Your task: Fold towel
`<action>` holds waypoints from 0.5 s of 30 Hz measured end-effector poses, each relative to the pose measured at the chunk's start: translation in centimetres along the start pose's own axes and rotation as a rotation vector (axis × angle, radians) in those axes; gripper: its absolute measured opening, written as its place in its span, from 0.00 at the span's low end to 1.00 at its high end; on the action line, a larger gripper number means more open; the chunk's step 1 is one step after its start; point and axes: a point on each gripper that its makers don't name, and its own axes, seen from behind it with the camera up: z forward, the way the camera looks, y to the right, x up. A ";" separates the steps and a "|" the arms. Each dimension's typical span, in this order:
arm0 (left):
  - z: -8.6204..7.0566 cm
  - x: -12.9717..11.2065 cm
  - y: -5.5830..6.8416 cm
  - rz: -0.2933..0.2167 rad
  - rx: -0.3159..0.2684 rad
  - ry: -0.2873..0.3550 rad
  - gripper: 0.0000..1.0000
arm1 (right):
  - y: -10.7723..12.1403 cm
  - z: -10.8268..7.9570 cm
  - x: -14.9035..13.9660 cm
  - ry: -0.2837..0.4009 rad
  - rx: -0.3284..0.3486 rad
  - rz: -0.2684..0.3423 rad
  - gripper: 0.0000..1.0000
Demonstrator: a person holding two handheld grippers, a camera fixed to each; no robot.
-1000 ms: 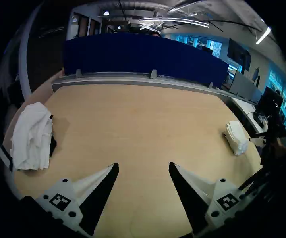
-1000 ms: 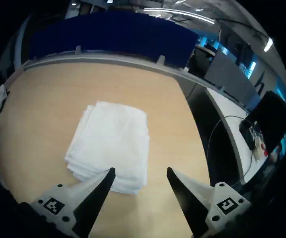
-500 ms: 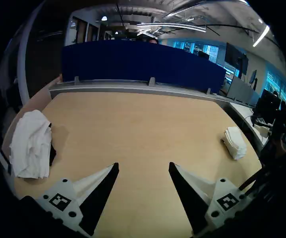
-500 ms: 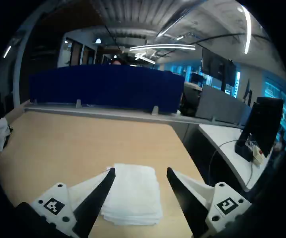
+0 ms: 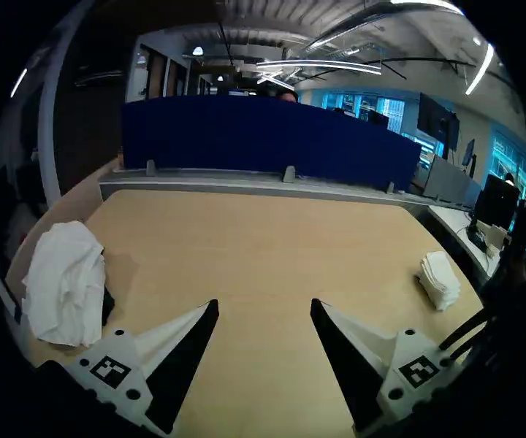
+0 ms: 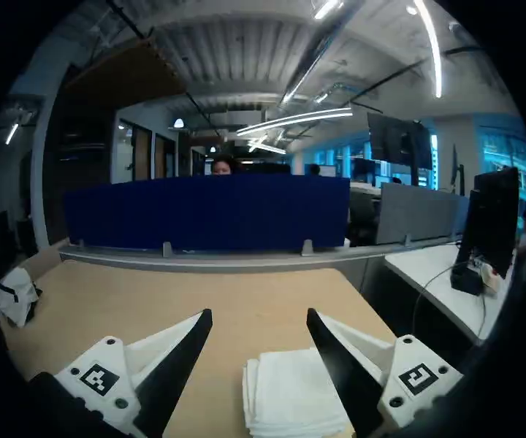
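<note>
No readable text, numbers or brands anywhere. Square coded markers sit on left tool and right tool.

L tool open over table; folded towels right, crumpled towel left.

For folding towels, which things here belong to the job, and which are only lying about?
Job: folded towel stack; unfolded towel heap; wooden table; left tool and right tool, both open.
Lying about: blue partition; black monitor on the next desk.
</note>
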 end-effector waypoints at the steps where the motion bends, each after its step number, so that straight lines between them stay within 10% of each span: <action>1: 0.0 0.4 -0.2 -0.001 0.004 0.011 0.93 | -0.5 0.0 0.4 0.010 0.005 -0.001 1.00; 15: 0.2 7.3 -4.2 -0.007 0.083 0.231 0.93 | -10.2 0.3 3.7 0.096 0.095 -0.027 1.00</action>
